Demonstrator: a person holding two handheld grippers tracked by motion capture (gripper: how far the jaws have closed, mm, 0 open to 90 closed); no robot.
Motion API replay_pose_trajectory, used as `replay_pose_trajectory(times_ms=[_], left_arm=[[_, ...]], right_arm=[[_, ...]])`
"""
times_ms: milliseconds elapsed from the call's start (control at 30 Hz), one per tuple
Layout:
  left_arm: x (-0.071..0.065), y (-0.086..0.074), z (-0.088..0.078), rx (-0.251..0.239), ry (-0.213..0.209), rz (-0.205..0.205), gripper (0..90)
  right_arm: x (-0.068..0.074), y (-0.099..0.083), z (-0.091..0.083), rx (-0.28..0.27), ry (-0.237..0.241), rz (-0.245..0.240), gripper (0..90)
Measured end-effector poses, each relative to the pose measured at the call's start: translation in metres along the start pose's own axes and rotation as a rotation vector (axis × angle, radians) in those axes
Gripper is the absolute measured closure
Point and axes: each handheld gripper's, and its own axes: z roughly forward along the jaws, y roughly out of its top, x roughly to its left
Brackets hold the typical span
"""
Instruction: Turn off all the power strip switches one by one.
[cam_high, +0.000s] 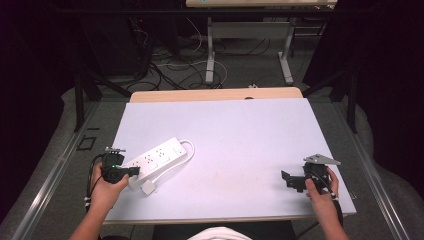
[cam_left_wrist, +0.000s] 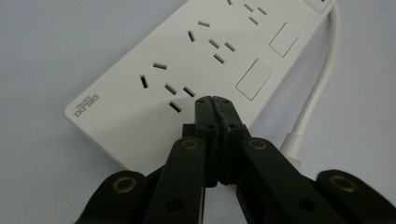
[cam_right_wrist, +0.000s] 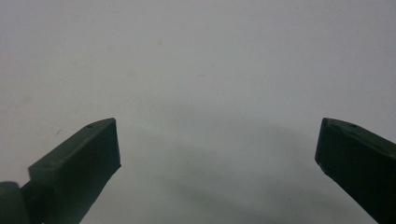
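My left gripper (cam_left_wrist: 214, 100) has its jaws pressed together, empty, tips over the near end of the white power strip (cam_high: 153, 160) at the table's (cam_high: 240, 130) left. My right gripper (cam_right_wrist: 217, 147) is spread wide over bare tabletop, well apart from the strip.

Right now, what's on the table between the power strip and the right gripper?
Nothing: in the high view the table is bare from the power strip across to the right gripper. The right gripper view shows bare tabletop between its open jaws.
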Motion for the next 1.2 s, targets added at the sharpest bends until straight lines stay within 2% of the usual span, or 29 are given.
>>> replay_pose_trajectory(times_ms=[67,100,300,467,500,567,600,767,800,833,867,900,1000,1100,1133,1200], left_arm=[[0.0009,-0.0006,-0.0003,-0.001,0.001,-0.001,90.0],[0.001,-0.0016,0.0007,-0.018,0.003,-0.009,90.0],[0.0029,-0.0023,0.0005,0.002,0.0,-0.007,90.0],[0.0021,-0.0032,0.001,-0.003,-0.002,-0.005,90.0],[0.0011,-0.0037,0.0022,-0.016,0.003,-0.007,90.0],[0.0002,-0.0026,0.0016,0.005,-0.001,0.002,90.0],[-0.0008,-0.003,0.0029,-0.009,0.003,-0.004,90.0],[-0.002,-0.0008,0.0038,0.02,0.011,0.012,90.0],[-0.0024,-0.002,0.0054,0.009,0.02,0.007,90.0],[-0.0013,-0.0022,0.0043,0.019,0.016,0.007,90.0],[-0.0008,-0.003,0.0046,0.008,0.017,-0.001,90.0],[0.0003,-0.003,0.0033,0.022,0.002,-0.01,90.0],[0.0028,-0.0048,0.0045,-0.004,-0.012,-0.031,90.0],[0.0025,-0.0049,0.0044,-0.004,-0.006,-0.019,90.0],[0.0028,-0.004,0.0028,0.019,-0.015,-0.015,90.0],[0.0021,-0.004,0.0029,0.017,-0.008,-0.015,90.0]], right_arm=[[0.0009,0.0002,-0.0001,0.001,0.001,0.002,0.0],[0.0011,0.0004,-0.0001,0.001,0.001,0.001,0.0],[0.0009,0.0001,0.0005,0.0,0.0,0.001,0.0],[0.0008,-0.0001,0.0003,0.001,0.0,0.002,0.0],[0.0008,-0.0001,0.0002,0.002,0.001,0.001,0.0],[0.0008,-0.0001,0.0,0.0,0.0,-0.002,0.0],[0.0006,0.0,-0.0003,0.001,0.001,-0.003,0.0],[0.0001,-0.0001,-0.0006,0.0,-0.001,-0.001,0.0],[-0.0002,-0.0002,-0.0005,0.0,-0.001,-0.004,0.0],[-0.0003,-0.0003,-0.0005,0.0,-0.001,-0.004,0.0],[-0.0002,-0.0003,-0.0005,0.0,0.0,-0.003,0.0],[-0.0004,-0.0003,-0.0006,0.0,-0.002,-0.003,0.0],[-0.0006,-0.0003,-0.0006,-0.002,-0.002,-0.003,0.0],[0.0004,-0.0001,-0.0004,0.001,0.0,-0.004,0.0],[0.0009,0.0001,-0.0002,0.001,0.0,-0.003,0.0],[0.0009,0.0005,0.0001,-0.002,0.0,-0.006,0.0]])
